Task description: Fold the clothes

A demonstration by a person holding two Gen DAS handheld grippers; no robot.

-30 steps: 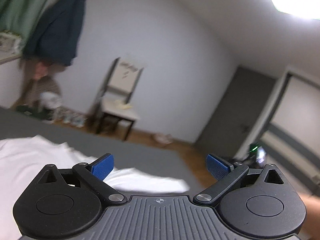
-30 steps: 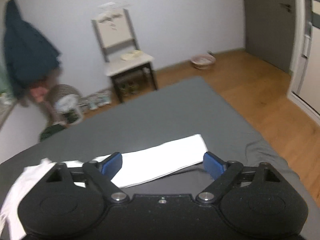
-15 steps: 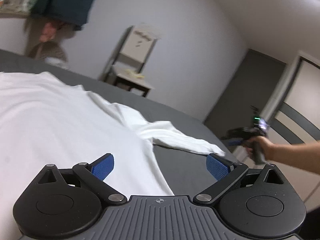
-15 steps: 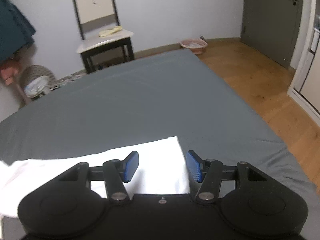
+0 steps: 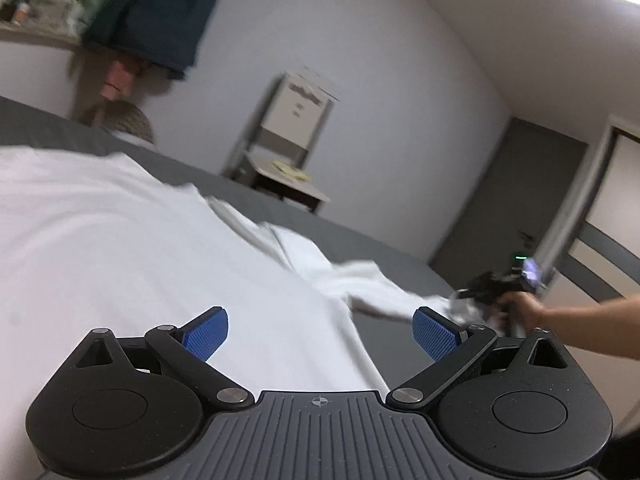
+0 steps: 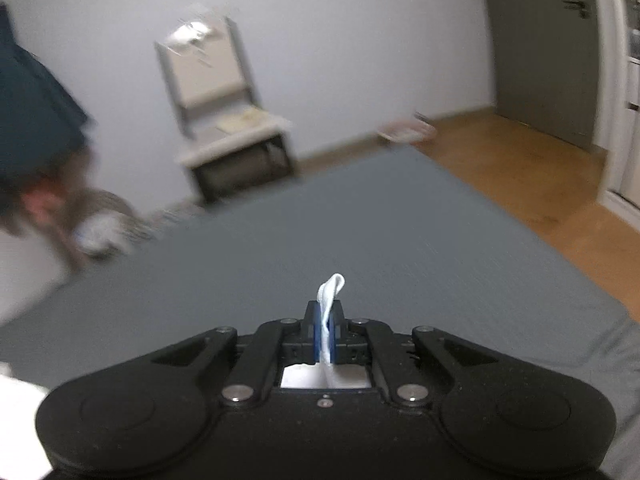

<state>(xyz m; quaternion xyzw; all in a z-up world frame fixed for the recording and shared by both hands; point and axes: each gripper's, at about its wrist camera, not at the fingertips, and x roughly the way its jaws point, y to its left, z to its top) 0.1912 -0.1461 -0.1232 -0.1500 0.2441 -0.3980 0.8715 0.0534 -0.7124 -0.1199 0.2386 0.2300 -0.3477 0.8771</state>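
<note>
The left gripper is released: its two blue textured pads stand wide apart and hover above the white long-sleeved cotton shirt with nothing between them. The shirt lies spread flat on the grey fabric bed surface, and one sleeve extends away toward the right gripper. The right gripper is clenched on the sleeve end (a small fold of white cloth protrudes upward from between the closed blue pads). In the left wrist view the right gripper appears at the far end of the sleeve, held by the person's hand. A pale wooden chair stands against the white wall beyond the bed.
</note>
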